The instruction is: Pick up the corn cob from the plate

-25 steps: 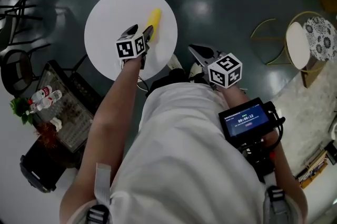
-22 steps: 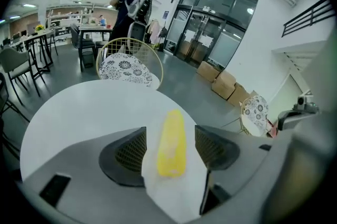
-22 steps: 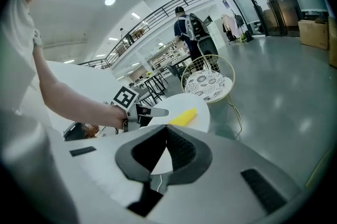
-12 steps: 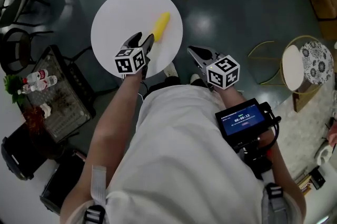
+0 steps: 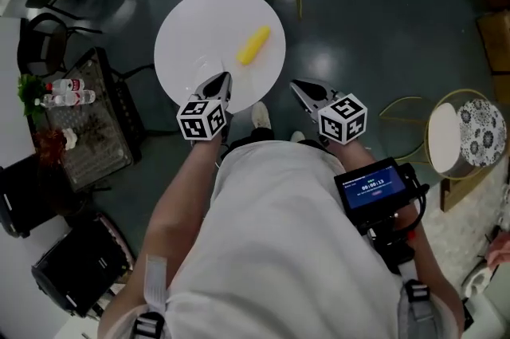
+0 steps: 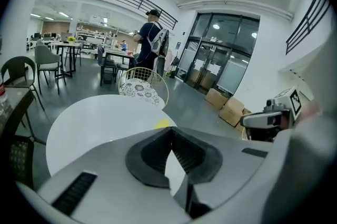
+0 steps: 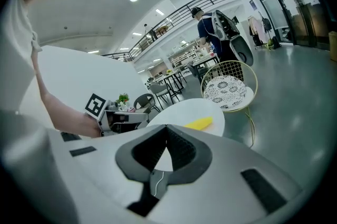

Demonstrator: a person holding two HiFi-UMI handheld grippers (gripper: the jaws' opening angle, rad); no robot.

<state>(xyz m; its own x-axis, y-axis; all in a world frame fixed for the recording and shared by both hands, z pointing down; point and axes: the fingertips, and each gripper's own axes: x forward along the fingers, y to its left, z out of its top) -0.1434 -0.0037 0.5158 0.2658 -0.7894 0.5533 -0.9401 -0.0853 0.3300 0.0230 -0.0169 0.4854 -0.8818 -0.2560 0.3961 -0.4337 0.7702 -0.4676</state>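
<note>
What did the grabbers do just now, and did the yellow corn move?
The left gripper drew back from the corn cob toward the person. Its jaws have just been closing and are now shut on nothing. The corn cob lies on the white table as before. The right gripper stayed shut and empty.

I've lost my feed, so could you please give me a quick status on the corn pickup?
Left claw just closed, empty. Right claw shut, empty. Corn cob lying on white table, ungrasped. Nothing in the way.
</note>
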